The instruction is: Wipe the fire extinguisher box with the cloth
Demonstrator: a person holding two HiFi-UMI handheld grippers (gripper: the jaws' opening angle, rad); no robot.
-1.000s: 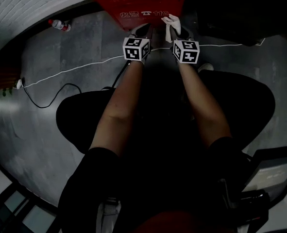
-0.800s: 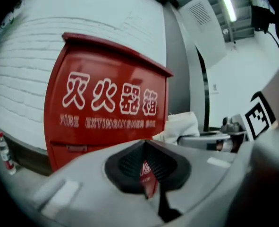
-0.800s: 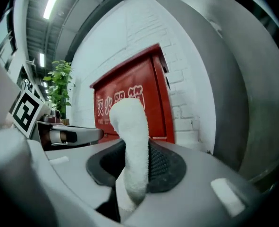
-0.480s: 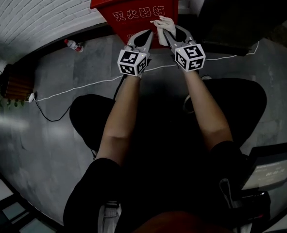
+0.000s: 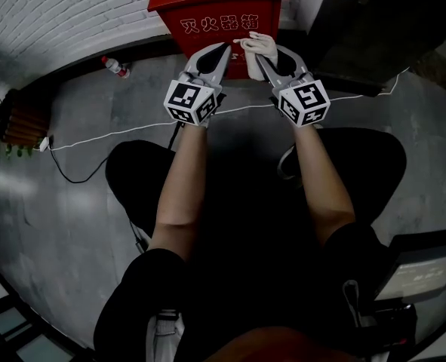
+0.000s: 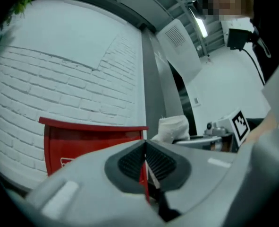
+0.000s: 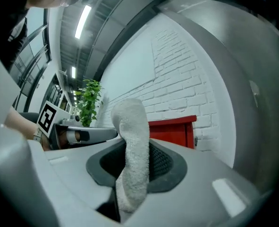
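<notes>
Whereas the left gripper shows fingers pressed together in its view, the right gripper pinches cloth.

Your fire extinguisher box is cut off at the head view's top edge, and its lower front is hidden behind your left gripper, right gripper and the cloth. Print on its top panel is too small to read. In the right gripper view, the cloth's lower end vanishes between the jaws.
</notes>
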